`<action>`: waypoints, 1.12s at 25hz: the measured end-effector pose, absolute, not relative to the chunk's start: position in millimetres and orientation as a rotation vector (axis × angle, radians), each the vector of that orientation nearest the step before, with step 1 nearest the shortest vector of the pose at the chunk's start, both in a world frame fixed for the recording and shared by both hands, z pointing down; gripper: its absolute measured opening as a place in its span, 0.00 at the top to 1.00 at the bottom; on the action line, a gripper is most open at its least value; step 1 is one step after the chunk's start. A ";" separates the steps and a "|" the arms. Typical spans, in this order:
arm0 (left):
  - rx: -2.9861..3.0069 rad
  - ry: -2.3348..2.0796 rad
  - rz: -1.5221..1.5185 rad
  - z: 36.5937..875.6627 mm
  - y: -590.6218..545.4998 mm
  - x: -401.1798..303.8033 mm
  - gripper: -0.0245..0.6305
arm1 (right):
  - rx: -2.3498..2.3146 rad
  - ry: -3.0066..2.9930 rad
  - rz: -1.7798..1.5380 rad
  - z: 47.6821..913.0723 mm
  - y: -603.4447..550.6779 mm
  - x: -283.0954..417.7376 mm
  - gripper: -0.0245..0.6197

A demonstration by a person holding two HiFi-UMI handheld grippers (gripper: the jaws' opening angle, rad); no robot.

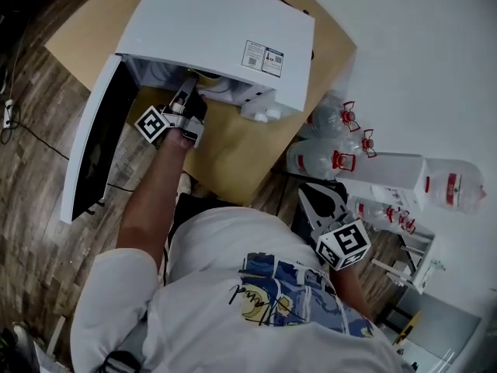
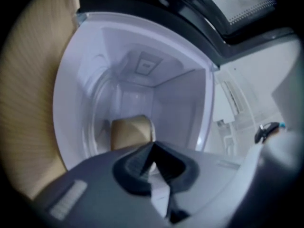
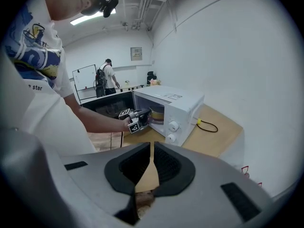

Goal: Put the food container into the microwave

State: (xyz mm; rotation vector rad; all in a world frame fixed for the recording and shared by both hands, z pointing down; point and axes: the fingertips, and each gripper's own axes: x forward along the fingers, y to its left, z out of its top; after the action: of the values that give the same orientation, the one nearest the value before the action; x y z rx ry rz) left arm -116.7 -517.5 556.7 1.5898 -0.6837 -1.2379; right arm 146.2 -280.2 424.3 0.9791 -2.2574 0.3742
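Observation:
The white microwave (image 1: 217, 33) stands on a wooden table (image 1: 233, 150) with its door (image 1: 97, 142) swung open to the left. Inside the cavity sits the tan food container (image 2: 132, 132), and it shows in the mouth (image 1: 208, 76) from above. My left gripper (image 1: 188, 88) is at the cavity's opening, its jaws (image 2: 153, 148) shut and empty, just short of the container. The right gripper view shows it (image 3: 135, 120) at the microwave (image 3: 171, 106) front. My right gripper (image 1: 314, 194) is held back beside my body, away from the table, jaws (image 3: 152, 146) shut on nothing.
Several clear water jugs with red caps (image 1: 330, 158) stand on the floor right of the table. A black cable (image 3: 211, 126) lies on the table beside the microwave. Another person (image 3: 108, 77) stands far back in the room. Wood floor (image 1: 39, 231) lies left of the door.

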 end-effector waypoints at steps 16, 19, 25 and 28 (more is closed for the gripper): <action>1.612 -1.040 -0.726 600.8 -539.0 -103.4 0.95 | 1.007 -2.238 0.431 437.6 -282.4 121.5 0.92; 1.667 -1.082 -0.632 599.9 -537.9 -98.6 0.92 | 1.027 -2.231 0.454 439.8 -280.3 121.1 0.92; 1.768 -1.186 -0.423 600.4 -533.9 -91.7 0.79 | 1.066 -2.227 0.501 448.7 -271.5 120.6 0.92; 1.840 -1.240 -0.326 600.6 -523.8 -89.9 0.77 | 1.093 -2.226 0.531 454.2 -262.4 121.3 0.92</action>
State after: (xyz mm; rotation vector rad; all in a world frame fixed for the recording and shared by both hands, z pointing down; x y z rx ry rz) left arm -89.9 -523.8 600.6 1.8399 -1.2403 -0.3264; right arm 121.3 -262.4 454.2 1.0933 -2.2261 0.5314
